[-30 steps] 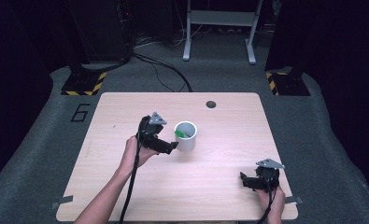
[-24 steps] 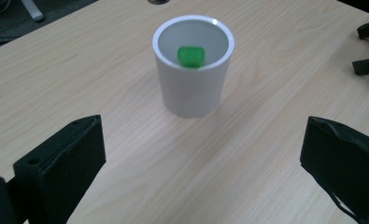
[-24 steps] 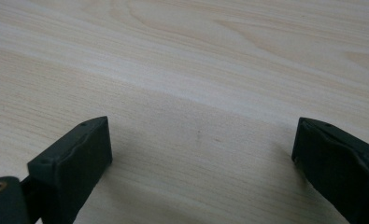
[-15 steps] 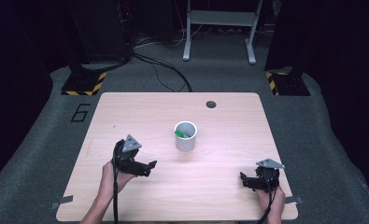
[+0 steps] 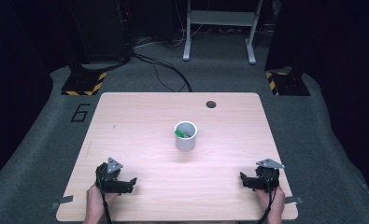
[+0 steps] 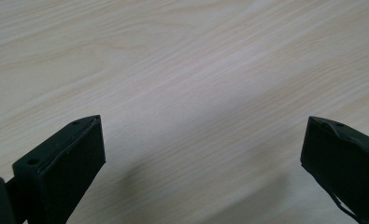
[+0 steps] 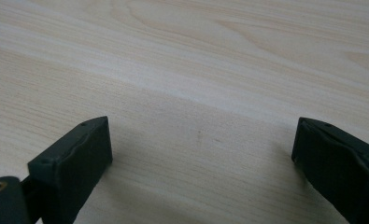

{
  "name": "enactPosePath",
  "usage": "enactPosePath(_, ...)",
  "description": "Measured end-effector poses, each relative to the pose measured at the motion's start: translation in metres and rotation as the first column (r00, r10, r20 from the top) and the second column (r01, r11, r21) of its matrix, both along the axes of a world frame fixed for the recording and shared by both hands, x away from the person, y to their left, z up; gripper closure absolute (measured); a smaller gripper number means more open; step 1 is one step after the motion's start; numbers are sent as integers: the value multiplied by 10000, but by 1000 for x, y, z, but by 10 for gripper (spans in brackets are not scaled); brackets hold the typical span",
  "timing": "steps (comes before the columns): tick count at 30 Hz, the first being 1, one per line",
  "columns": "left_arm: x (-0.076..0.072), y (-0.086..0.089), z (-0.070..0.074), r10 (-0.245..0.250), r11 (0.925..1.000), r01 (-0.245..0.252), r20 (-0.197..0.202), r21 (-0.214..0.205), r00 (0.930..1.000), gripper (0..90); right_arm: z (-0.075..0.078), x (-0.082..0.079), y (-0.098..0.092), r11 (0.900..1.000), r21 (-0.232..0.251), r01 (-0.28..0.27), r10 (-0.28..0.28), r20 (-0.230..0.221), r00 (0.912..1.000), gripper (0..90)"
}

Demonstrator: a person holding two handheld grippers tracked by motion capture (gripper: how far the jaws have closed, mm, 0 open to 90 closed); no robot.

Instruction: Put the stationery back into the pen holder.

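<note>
A white cup (image 5: 186, 136) with something green (image 5: 179, 134) inside stands upright mid-counter (image 5: 140, 116). It lies toward 1 o'clock from the left tool (image 5: 126, 183) and 11 o'clock from the right tool (image 5: 245, 179), about equally far from each. Both tools are released, jaws wide apart and empty.

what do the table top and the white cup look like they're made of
Table top: pale wood or wood-look laminate, matte; grain lines run across it in both gripper views. White cup: smooth, plain and opaque, probably plastic or paper; the look leaves it open.
</note>
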State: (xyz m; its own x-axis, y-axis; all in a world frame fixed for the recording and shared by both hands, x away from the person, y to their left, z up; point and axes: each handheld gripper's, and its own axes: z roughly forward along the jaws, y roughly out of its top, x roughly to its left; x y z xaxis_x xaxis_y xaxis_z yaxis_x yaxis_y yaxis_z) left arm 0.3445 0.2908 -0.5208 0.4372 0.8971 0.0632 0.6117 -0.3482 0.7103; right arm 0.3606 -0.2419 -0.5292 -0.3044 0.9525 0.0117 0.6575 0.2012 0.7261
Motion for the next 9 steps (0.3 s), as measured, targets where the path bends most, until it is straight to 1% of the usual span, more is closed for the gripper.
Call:
enactPosePath(2, 0, 1, -5, 110, 9999, -110, -48, 68, 9999, 0, 0, 0, 0, 10000, -41, -24, 24, 0, 10000, 43)
enactPosePath(3, -1, 2, -8, 71, 9999, -71, -46, 71, 10000, 0, 0, 0, 0, 10000, -39, -24, 24, -2, 10000, 44)
enactPosePath(4, -1, 4, -8, 90, 9999, -91, -37, -80, 10000, 0, 0, 0, -1, 10000, -67, -48, 48, -5, 10000, 44)
enactPosePath(5, -1, 3, -10, 246, 9992, -244, 64, -301, 9997, 0, 0, 0, -1, 10000, -58, -40, 40, -7, 10000, 44)
enactPosePath(6, 0, 4, -10, 229, 9991, -231, -70, -361, 9997, 0, 0, 0, -1, 10000, -58, -39, 39, -5, 10000, 43)
enactPosePath(7, 0, 4, -11, 322, 9984, -320, 31, -456, 9995, 0, 0, 0, -1, 10000, -56, -37, 37, -3, 10000, 43)
enactPosePath(8, 1, 6, -11, 263, 9984, -269, -131, -488, 9996, 0, 0, 0, -1, 10000, -60, -41, 41, -6, 10000, 43)
enactPosePath(9, 2, 5, -11, 304, 9980, -309, -100, -559, 9995, 0, 0, 0, -1, 10000, -60, -41, 41, -6, 10000, 43)
